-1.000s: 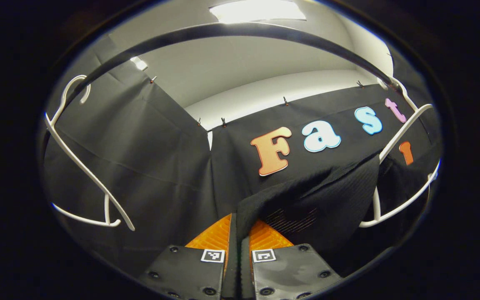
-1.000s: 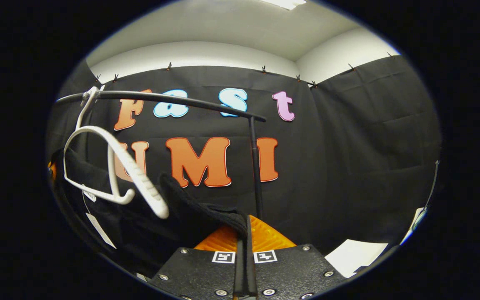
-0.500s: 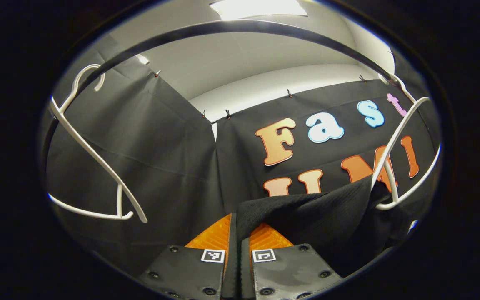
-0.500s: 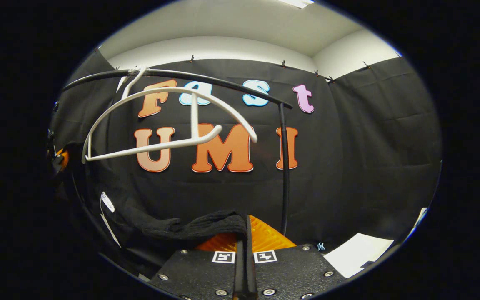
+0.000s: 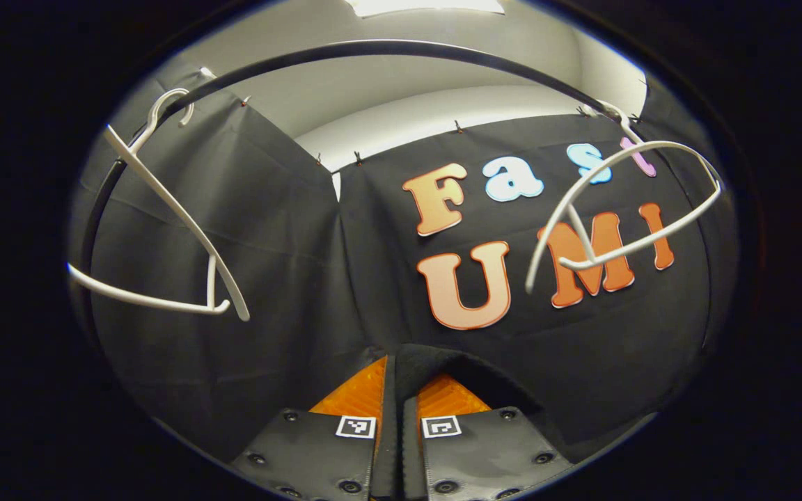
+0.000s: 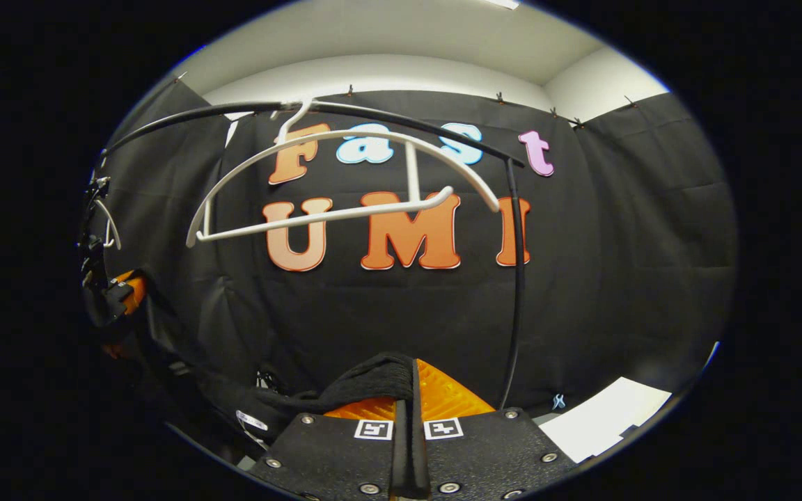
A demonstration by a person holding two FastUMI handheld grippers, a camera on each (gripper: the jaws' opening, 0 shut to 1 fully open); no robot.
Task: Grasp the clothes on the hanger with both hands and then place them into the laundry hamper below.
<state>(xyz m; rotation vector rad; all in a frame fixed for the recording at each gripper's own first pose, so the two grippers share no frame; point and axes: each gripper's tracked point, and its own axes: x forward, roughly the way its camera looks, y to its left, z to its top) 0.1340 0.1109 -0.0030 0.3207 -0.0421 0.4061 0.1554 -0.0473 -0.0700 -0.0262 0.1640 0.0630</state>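
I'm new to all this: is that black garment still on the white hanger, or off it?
Off. The white hanger hangs bare on the rail, while the black garment is pinched low down by both grippers.

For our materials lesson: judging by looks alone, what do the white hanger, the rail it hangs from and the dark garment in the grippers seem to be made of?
White hanger: probably moulded plastic; smooth, slightly glossy, thick rounded arms.
Rail: likely painted or coated metal tube; thin, black, faint sheen.
Dark garment: soft knit fabric, matte; ribbed texture, folds limply where the right gripper pinches it.
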